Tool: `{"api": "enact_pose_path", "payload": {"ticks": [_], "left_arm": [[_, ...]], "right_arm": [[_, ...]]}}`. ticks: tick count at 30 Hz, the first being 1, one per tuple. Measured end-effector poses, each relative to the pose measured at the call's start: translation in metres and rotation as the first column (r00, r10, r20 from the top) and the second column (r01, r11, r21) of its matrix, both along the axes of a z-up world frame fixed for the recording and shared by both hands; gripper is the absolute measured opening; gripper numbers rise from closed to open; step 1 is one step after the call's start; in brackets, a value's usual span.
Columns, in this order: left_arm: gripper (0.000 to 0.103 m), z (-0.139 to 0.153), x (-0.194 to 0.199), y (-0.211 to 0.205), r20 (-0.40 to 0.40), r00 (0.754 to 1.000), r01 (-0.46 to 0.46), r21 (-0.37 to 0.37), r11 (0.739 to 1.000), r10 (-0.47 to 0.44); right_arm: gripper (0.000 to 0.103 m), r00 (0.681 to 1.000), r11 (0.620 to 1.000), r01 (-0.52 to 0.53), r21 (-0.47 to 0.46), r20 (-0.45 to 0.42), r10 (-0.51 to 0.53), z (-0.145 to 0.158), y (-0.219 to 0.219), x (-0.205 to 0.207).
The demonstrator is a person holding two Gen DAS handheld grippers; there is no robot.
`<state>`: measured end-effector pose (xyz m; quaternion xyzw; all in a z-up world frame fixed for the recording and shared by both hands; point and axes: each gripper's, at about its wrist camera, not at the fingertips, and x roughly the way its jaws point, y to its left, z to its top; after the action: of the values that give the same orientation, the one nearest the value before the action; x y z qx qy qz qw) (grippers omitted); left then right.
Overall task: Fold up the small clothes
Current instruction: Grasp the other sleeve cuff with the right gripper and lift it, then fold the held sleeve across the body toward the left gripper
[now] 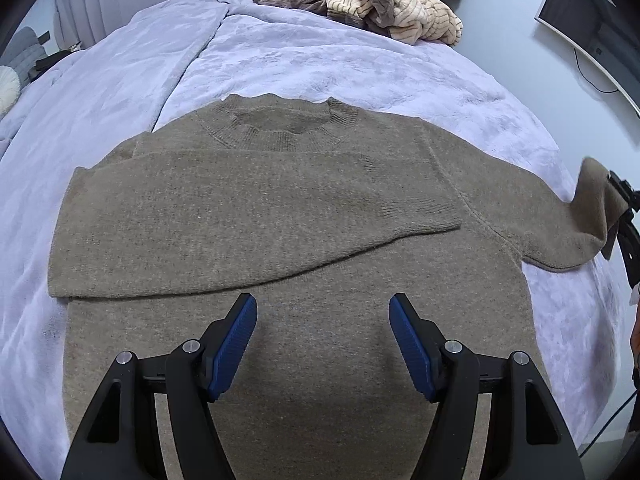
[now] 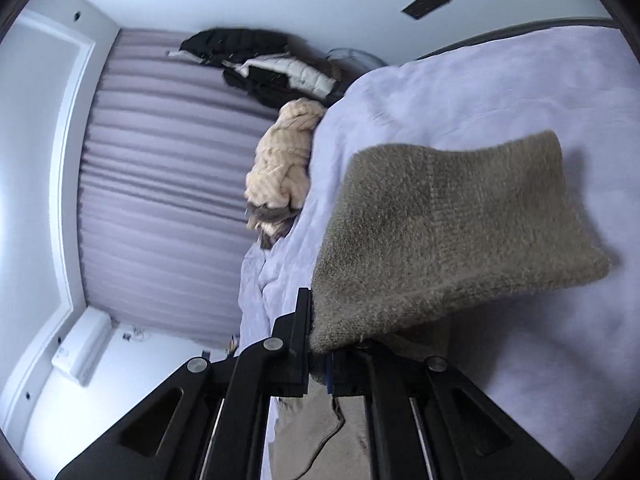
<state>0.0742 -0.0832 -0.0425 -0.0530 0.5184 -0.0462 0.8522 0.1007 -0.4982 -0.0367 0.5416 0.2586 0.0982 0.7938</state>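
Observation:
A brown knit sweater [image 1: 280, 208] lies flat on the lavender bed cover [image 1: 320, 64], neck away from me. Its left sleeve is folded across the chest. My left gripper [image 1: 323, 320] is open and empty, hovering over the sweater's lower body. The sweater's right sleeve [image 1: 592, 208] is lifted at the right edge, held by my right gripper [image 1: 622, 204]. In the right wrist view my right gripper [image 2: 320, 344] is shut on the sleeve cuff [image 2: 452, 232], which hangs in front of the camera above the bed.
A heap of cream and brown striped clothes [image 1: 372, 4] lies at the far end of the bed, also in the right wrist view [image 2: 280, 164]. A monitor [image 1: 588, 20] hangs on the wall at right. Curtains [image 2: 168, 184] and dark jackets [image 2: 256, 64] stand beyond the bed.

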Motion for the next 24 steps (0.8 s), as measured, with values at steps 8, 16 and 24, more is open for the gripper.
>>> {"api": "enact_pose_path", "payload": {"ticks": [8,16,24], "left_arm": [[0.070,0.002,0.010,0.058,0.020,0.995,-0.098,-0.013,0.995,0.098],[0.070,-0.012,0.024,0.129,0.035,0.972,-0.230,-0.054,0.972,0.232],[0.070,-0.020,0.036,0.161,0.100,0.984,-0.103,-0.344,0.933,0.145]], "right_arm": [[0.006,0.905,0.885,-0.418,-0.207,-0.004,0.426,0.016,0.177,0.083],[0.010,0.764,0.713,-0.645,-0.275,-0.249,0.595,-0.057,0.316,0.119],[0.037,0.854,0.814,-0.514,-0.270,-0.246,0.457,-0.059,0.288,0.122]]}}
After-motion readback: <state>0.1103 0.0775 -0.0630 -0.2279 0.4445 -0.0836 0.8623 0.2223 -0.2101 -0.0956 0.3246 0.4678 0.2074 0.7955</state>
